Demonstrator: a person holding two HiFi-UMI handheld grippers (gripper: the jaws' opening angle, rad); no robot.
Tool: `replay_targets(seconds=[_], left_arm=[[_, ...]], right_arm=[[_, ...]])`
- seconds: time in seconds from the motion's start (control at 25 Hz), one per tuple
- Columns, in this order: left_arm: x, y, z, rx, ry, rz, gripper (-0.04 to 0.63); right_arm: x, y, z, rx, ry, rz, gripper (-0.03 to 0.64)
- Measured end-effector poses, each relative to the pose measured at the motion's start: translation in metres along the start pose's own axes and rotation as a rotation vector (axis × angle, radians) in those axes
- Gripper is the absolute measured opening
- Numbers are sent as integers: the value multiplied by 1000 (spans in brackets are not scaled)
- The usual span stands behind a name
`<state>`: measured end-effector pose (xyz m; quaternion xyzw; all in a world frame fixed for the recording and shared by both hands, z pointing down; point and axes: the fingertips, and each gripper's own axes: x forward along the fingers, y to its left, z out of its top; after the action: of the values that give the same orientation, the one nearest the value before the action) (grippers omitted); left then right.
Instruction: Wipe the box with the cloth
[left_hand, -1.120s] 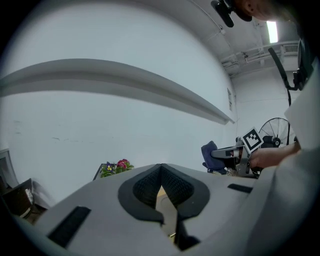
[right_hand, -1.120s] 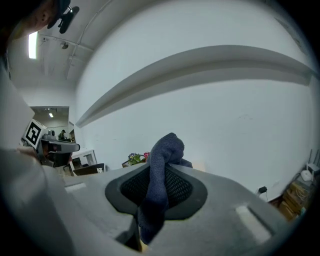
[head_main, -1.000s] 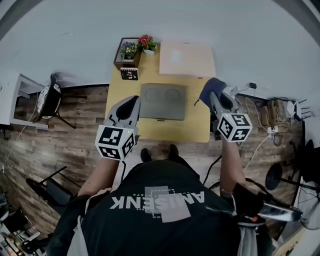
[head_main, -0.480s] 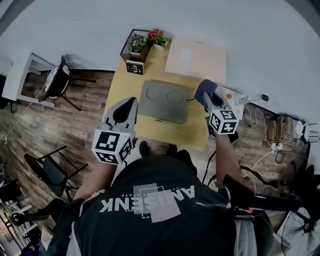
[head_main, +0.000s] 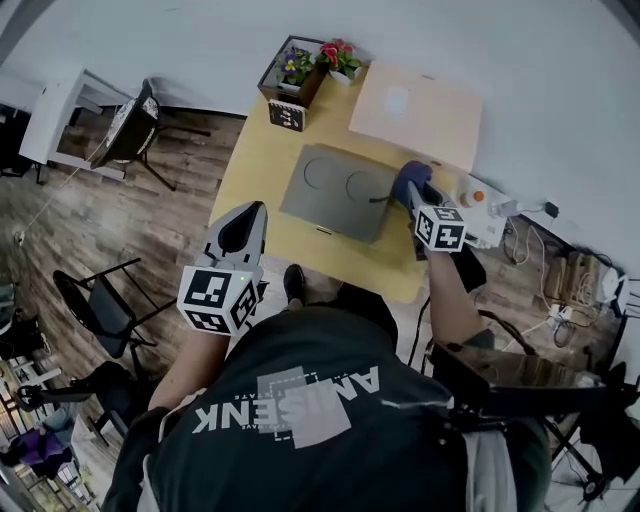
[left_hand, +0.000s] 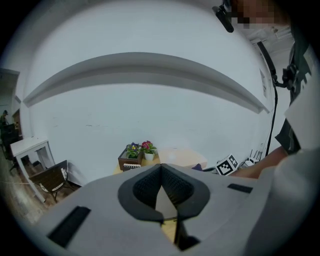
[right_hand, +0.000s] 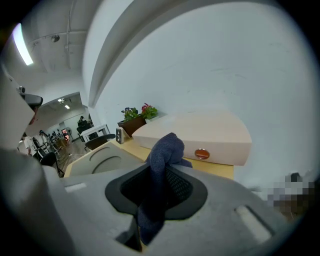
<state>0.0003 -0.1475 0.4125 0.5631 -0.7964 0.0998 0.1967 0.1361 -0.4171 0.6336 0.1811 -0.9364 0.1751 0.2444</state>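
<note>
Pinching a blue cloth (right_hand: 167, 147), the right tongs (right_hand: 166, 165) hover at the right edge of a grey tray (head_main: 335, 190) with two round hollows. The pale box (head_main: 415, 110) lies beyond, at the worktop's (head_main: 258, 170) far right, apart from the cloth. The left tongs (left_hand: 161, 167) are pressed together on nothing, off the near left edge. At the far left, a wooden planter (head_main: 288, 88) holds purple flowers (head_main: 293, 65), and a white pot (head_main: 343, 73) of red flowers stands just beside.

We cannot read the small sign (head_main: 287, 115) beside the planter (head_main: 299, 86); the cloth (right_hand: 165, 147) covers part of the box (right_hand: 212, 131) front.
</note>
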Motion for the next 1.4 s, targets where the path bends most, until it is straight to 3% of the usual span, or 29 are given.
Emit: replay_targets(seconds=[0.44,0.76,1.2,1.4], left_arm=[[-11,-2,-17,-6,37,39,0],[-4,-12,-18,16,28,-24,0],[-4,5,0,99,2,-151,0],[-10,16,7,110,4,-174,0]], right_arm=[[27,15,-20,-96,41,77,72],[22,28,-25,-143,82,117,71],[12,43,-43,-27,156,149,71],[2,50,-51,46,169,145,71]])
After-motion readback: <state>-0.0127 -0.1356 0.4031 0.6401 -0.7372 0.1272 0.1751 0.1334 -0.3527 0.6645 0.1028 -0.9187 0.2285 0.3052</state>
